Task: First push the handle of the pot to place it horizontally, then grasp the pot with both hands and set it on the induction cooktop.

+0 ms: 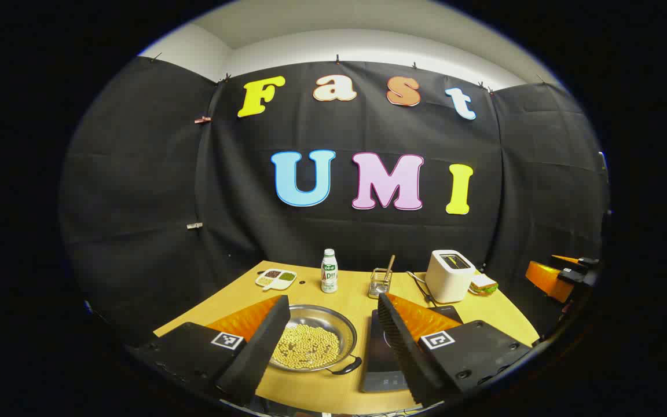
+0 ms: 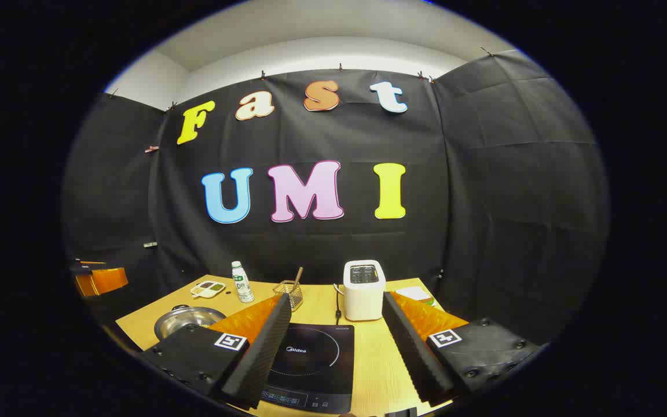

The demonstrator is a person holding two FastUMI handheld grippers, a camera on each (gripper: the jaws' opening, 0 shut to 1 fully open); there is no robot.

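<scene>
The pot [image 1: 313,339] sits on the wooden table [image 1: 345,295], just to the left of the induction cooktop [image 1: 381,359], and is not yet on it. It is a wide, shallow steel pan with a layer of small pale beans in it. One dark loop handle [image 1: 348,366] shows at the rim on the side nearest the cooktop and nearest the camera; whether a matching handle sits on the far side I cannot tell.

The left gripper [image 1: 326,341] hangs above the table with its jaws spread wide, framing the pot and holding nothing. The right gripper [image 2: 333,341] is likewise wide open and empty, hovering over the cooktop [image 2: 310,362], with the pot [image 2: 186,321] off to the cooktop's left.

Behind the cooktop stand a white toaster [image 2: 363,289] and a wire basket [image 2: 292,294]; a small bottle [image 2: 242,282] and a divided dish [image 2: 207,288] lie behind the pot.

As for handling, the pot looks stiff and smooth, likely slippery on its polished wall, and the loose beans add weight and would roll out if it tips. The handle seems the sensible thing to nudge first; for the lift, gripping the rim or handles on opposite sides and keeping it level should serve best.
</scene>
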